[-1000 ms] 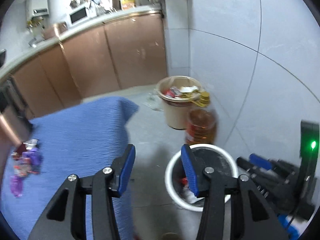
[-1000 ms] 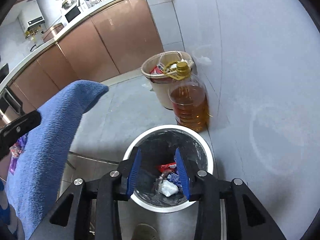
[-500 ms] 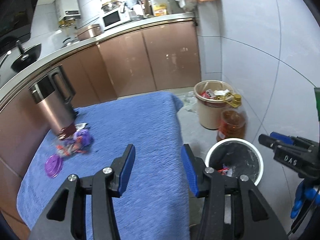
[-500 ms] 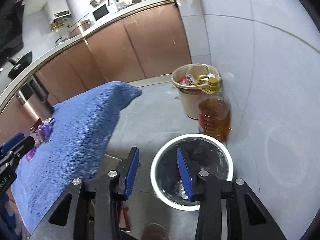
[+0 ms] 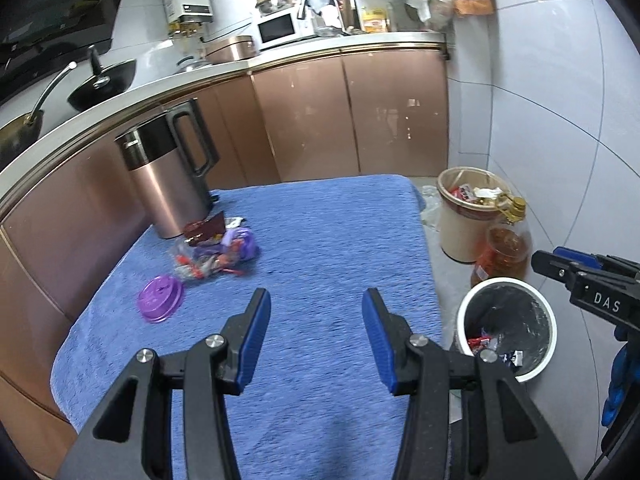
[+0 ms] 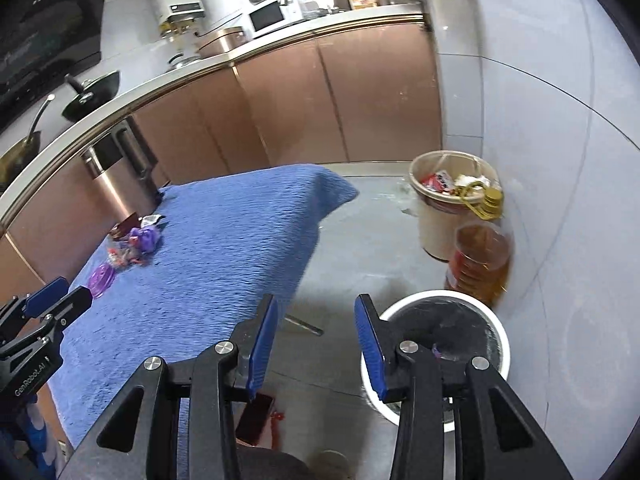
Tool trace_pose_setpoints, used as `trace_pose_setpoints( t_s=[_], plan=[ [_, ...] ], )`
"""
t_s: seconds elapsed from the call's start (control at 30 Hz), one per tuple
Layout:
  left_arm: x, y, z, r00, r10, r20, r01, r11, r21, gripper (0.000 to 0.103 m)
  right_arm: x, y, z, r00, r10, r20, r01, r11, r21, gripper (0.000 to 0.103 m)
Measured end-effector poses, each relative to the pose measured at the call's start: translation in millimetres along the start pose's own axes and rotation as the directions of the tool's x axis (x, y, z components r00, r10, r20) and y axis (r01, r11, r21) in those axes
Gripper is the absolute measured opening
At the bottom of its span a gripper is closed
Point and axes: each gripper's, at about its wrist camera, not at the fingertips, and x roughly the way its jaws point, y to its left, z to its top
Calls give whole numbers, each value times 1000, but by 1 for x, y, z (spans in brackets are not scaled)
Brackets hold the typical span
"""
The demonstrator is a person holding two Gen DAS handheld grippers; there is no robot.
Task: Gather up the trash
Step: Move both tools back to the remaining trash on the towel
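Left gripper (image 5: 316,334) hung above the near part of the blue cloth (image 5: 320,248), jaws spread wide, nothing between them. Right gripper (image 6: 316,344) was likewise released and empty, over the floor gap between the cloth's edge and the white bin (image 6: 436,356).

Trash pile (image 5: 216,250), crumpled wrappers in red and purple, lay on the far left of the cloth, just in front of the copper kettle (image 5: 168,176). A purple lid (image 5: 161,298) lay flat beside the pile, nearer and slightly left.

White bin stood on the floor right of the table, black liner inside, a few wrappers at the bottom. Behind it an oil bottle (image 5: 502,254), then a beige bucket (image 5: 464,220) full of rubbish, both against the tiled wall.
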Motion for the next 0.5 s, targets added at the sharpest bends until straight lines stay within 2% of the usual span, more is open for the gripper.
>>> trace_pose_setpoints(
  t_s=[0.5],
  plan=[
    [12,56,-17,999,28,-36,-32,995,-100,46,21,52,4,997,52,-54,-57,995,-82,38]
  ],
)
